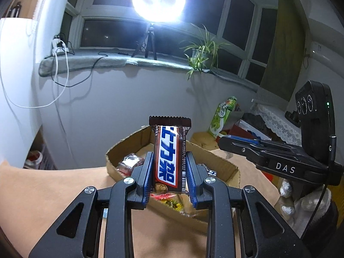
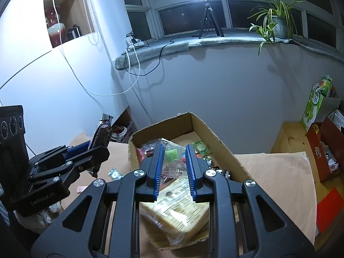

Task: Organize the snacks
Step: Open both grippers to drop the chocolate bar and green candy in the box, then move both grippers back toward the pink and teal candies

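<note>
My left gripper (image 1: 169, 161) is shut on a brown Snickers bar (image 1: 169, 157), held upright above the near edge of an open cardboard box (image 1: 120, 148) that holds several wrapped snacks. The right wrist view shows the same bar (image 2: 102, 135) in the left gripper (image 2: 94, 148), to the left of the box (image 2: 200, 124). My right gripper (image 2: 173, 161) is shut on a clear plastic snack packet (image 2: 172, 154) with green pieces inside, held over the box. The right gripper also shows in the left wrist view (image 1: 228, 138) at the right.
A yellow-wrapped packet (image 2: 182, 212) lies at the box's near end. A small wrapped candy (image 2: 114, 173) lies on the brown table left of the box. A green carton (image 2: 311, 105) and a red box (image 2: 322, 150) stand at the right. A white wall is behind.
</note>
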The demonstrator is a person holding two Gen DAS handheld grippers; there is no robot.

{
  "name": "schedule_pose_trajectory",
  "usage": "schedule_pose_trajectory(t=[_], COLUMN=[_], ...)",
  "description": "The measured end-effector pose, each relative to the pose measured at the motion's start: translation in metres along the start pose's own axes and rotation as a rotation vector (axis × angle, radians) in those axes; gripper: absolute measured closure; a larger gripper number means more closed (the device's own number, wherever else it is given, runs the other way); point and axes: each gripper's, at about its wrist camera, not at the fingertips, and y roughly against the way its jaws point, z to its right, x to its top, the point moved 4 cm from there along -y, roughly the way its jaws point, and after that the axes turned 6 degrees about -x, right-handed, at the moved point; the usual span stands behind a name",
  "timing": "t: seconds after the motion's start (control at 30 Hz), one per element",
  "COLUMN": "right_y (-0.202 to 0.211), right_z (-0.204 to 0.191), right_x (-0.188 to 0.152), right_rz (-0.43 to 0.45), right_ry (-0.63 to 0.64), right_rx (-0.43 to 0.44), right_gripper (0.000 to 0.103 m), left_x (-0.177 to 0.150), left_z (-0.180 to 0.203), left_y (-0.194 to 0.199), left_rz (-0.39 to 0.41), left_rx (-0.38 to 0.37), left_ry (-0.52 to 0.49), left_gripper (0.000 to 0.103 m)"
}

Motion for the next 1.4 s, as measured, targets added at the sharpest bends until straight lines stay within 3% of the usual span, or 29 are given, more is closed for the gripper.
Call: schedule_pose_trajectory(t=[0.5,0.6,0.67,0.73,0.9,1.4], right_y=[-0.033,-0.034,-0.032,-0.029,-0.023,0.009], right_z=[0.021,0.021,0.022,0.023,0.022,-0.001], right_x=[0.003,0.003,0.004,0.005,0.006,0.003], right_rz=[-0.035,-0.033,-0.021,-0.003,0.007,0.034], right_ry=[-0.021,-0.019,-0.023,-0.025,-0.027,-0.016], right_rx=[-0.008,-0.02,-0.037,-0.046,-0.053,-0.038], right_gripper=[0.08,0.072,0.043,0.033,0.028,0.028], left_x=[-0.003,-0.004,-0.002,-0.001,-0.002,-0.004], left_z=[0.005,0.006,0.006,0.005,0.004,0.006], left_y=[-0.043,-0.045,-0.045,-0.044,-0.041,-0.009], left_rz=[-0.071,-0.078,-0.073,-0.066,-0.068,-0.042], left_rx=[0.005,0.019,0.028,0.04,0.046,0.063], left_ry=[-0.014,-0.018,-0.019,-0.023,-0.021,-0.026], left_gripper=[0.076,0.075,0.06,0.055,0.055,0.055])
